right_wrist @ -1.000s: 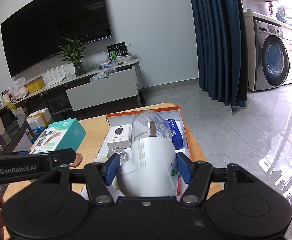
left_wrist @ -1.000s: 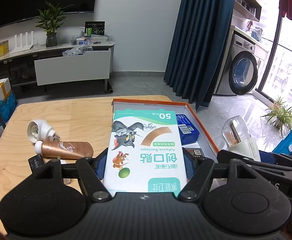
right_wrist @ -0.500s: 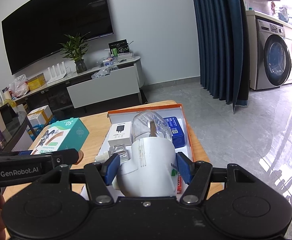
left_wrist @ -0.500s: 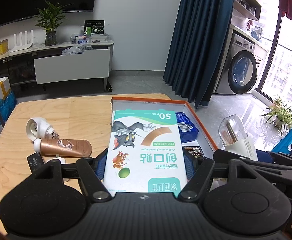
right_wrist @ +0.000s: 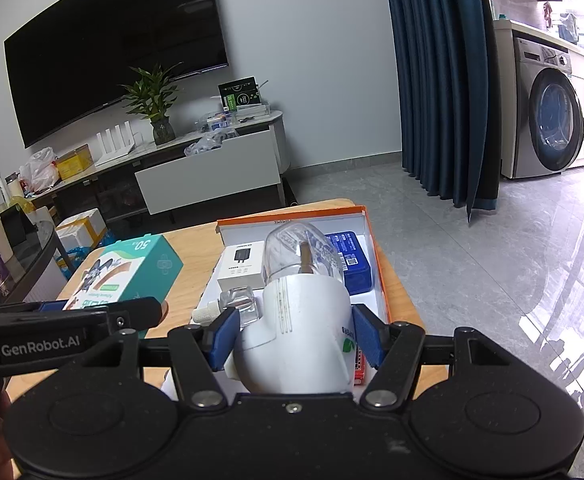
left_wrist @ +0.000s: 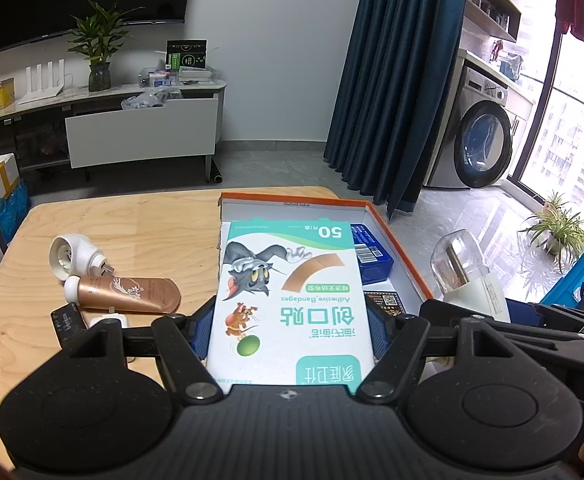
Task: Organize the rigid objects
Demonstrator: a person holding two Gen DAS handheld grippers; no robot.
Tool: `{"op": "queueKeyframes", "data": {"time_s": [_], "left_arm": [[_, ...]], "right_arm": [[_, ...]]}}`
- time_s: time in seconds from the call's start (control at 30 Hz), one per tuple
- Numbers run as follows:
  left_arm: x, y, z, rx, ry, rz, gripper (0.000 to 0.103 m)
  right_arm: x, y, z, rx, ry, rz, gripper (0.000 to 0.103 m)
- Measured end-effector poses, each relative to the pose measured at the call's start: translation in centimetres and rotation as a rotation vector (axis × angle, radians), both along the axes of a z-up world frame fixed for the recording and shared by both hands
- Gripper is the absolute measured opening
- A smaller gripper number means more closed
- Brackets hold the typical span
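Left gripper (left_wrist: 290, 330) clamps the adhesive bandage box (left_wrist: 290, 300) above the orange-rimmed tray (left_wrist: 396, 236); right gripper (right_wrist: 294, 334) grips a white, clear-domed plug-in device (right_wrist: 300, 320).

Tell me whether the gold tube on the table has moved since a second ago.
No. The gold tube lies where it did, beside the white plug on the table.
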State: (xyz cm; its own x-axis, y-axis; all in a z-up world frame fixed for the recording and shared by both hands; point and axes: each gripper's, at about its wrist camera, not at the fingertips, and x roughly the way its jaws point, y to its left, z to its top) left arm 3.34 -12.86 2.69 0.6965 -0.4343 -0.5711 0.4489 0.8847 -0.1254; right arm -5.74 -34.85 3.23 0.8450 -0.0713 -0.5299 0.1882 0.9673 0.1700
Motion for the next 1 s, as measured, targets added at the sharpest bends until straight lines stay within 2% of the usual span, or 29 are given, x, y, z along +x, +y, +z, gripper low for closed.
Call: {"op": "queueKeyframes", "data": {"time_s": [1.0], "left_arm": [[-0.46,-0.32,0.28,-0.004,-0.005,-0.01,0.072]], "right_arm": [[-0.08,0.46,-0.12,-0.005,0.004,0.004,0.075]]}}
